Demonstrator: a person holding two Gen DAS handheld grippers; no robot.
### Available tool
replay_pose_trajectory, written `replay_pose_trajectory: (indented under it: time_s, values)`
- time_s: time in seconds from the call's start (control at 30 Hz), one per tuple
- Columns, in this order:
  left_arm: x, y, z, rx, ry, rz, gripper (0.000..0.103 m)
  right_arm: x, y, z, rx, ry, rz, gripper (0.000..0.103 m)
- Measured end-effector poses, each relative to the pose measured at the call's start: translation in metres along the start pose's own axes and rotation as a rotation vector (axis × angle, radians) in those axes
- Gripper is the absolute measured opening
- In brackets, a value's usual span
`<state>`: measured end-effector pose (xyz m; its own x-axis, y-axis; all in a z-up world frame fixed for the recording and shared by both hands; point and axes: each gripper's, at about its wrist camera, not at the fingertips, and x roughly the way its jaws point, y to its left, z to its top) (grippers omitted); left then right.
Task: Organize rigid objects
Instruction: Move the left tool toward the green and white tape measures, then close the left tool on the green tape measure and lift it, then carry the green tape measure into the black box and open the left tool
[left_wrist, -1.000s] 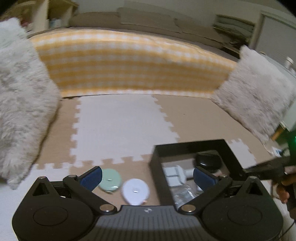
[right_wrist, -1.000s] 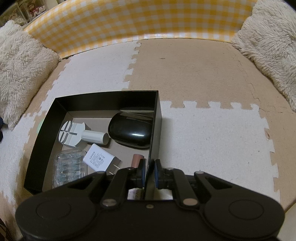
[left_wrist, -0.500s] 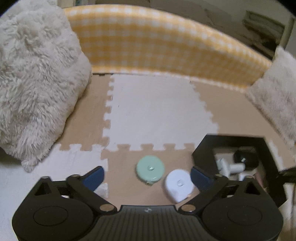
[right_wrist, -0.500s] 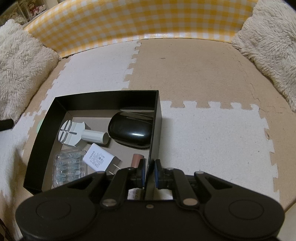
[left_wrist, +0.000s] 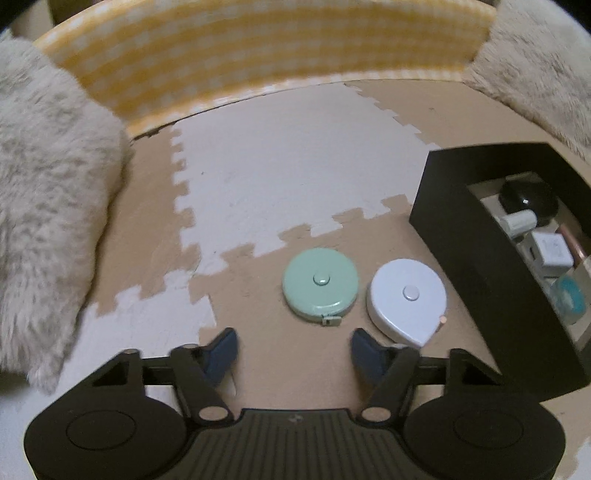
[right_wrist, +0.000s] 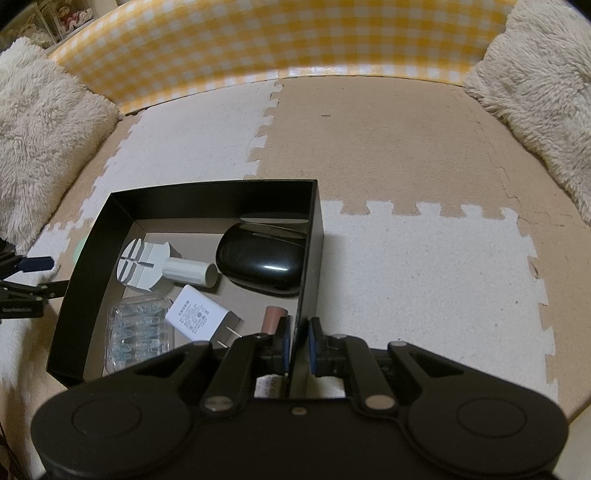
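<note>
Left hand-held gripper lowered, closing, empty

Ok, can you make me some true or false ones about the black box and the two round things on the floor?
1. The green tape measure is inside the black box. False: it lies on the foam mat, outside the box.
2. The white tape measure lies between the green one and the box. True.
3. The right gripper is clamped on the box's wall. True.
4. The left gripper is holding the green tape measure. False: its jaws are closing, but nothing is between them yet.
5. A black mouse sits in the box. True.
6. The white charger plug lies on the mat outside the box. False: it is in the box.
</note>
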<state>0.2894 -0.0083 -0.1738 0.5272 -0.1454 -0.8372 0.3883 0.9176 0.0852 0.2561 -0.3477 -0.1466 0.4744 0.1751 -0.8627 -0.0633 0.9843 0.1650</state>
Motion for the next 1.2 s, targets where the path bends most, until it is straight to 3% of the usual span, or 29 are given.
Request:
replay_pose_trajectory:
  time_s: [0.3,0.43,0.53,0.77,0.97,1.2]
  values:
    - [0.014,-0.001,0.011,-0.019,-0.114,-0.044,0.061,0.001,0.001,0.001,-0.008,0.006,-0.004,0.011]
    - [0.019,0.002,0.015,-0.054,-0.131,-0.044,0.06,0.001,0.002,0.001,-0.022,0.009,-0.01,0.011]
    - [0.019,0.003,0.015,-0.07,-0.141,-0.039,0.051,0.002,0.001,0.001,-0.017,0.01,-0.006,0.011]
    - [0.015,0.006,0.017,-0.117,-0.126,-0.034,0.05,0.001,0.001,0.002,-0.012,0.011,-0.009,0.01]
    - [-0.002,0.009,0.024,-0.173,-0.176,-0.048,0.05,-0.005,0.0,0.005,0.008,-0.018,-0.007,0.009]
    - [-0.035,-0.009,0.042,-0.162,-0.266,-0.117,0.05,-0.015,-0.004,0.009,0.056,-0.07,0.002,0.006]
